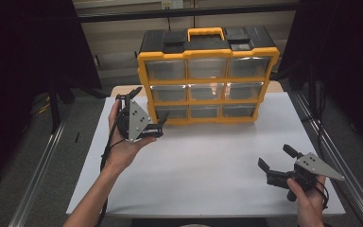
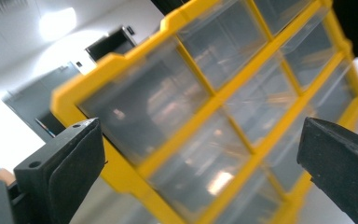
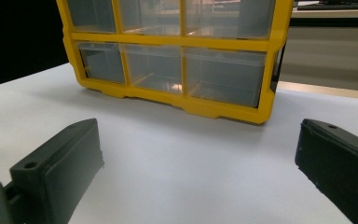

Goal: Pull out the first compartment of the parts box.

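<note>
High view: your left gripper [image 1: 162,124], jaws spread and empty, is sitting just beside the drawer organizer [image 1: 207,75], lower-left drawer [image 1: 171,112] nearest.

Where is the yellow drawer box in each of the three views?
High view: the box stands upright at top centre, on the table's far edge.
Left gripper view: tilted, it spans the middle to the upper right.
Right gripper view: its lower rows sit at top centre.
Shared landmark: the yellow frame.
</note>
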The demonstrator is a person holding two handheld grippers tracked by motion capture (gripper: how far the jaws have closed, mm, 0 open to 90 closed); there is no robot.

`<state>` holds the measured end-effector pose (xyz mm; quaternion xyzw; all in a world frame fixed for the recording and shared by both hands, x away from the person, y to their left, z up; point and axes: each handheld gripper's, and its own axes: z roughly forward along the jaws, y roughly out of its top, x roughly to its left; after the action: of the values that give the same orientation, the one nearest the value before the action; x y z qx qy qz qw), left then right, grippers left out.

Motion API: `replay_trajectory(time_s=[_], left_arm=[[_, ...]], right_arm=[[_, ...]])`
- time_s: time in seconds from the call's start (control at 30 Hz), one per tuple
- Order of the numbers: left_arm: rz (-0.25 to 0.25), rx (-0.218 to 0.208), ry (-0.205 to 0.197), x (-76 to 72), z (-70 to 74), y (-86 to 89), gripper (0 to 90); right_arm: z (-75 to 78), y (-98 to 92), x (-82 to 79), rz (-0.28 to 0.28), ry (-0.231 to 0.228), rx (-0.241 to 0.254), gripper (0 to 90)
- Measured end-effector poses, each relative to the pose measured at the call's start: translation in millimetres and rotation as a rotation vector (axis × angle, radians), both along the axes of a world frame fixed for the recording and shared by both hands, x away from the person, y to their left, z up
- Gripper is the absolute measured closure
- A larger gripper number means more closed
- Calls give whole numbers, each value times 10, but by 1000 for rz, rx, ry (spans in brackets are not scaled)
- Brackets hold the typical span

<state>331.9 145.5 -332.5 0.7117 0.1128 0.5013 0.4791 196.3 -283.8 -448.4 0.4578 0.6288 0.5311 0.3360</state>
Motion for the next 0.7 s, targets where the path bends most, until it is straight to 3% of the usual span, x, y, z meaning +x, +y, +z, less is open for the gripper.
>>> replay_trajectory(time_s=[0.1, 0.17, 0.3, 0.4, 0.5, 0.67, 0.7], left_arm=[[18, 37, -47, 43, 62, 3, 22], [41, 92, -100, 71, 95, -3, 25], [68, 190, -160, 131, 103, -19, 36], [89, 242, -179, 168, 99, -26, 43], [105, 329, -224, 195, 108, -45, 46], [122, 410, -264, 267, 94, -87, 59], [128, 427, -288, 285, 106, -98, 64]], right_arm=[[1, 2, 2, 1, -2, -1, 2], [5, 1, -3, 2, -7, 7, 2], [19, -4, -13, 11, -29, 13, 0], [24, -7, -28, 28, -44, 13, 0], [26, -10, -41, 30, -41, 9, 0], [22, -2, -46, 36, -46, -2, 0], [25, 0, -49, 35, -46, 4, 0]])
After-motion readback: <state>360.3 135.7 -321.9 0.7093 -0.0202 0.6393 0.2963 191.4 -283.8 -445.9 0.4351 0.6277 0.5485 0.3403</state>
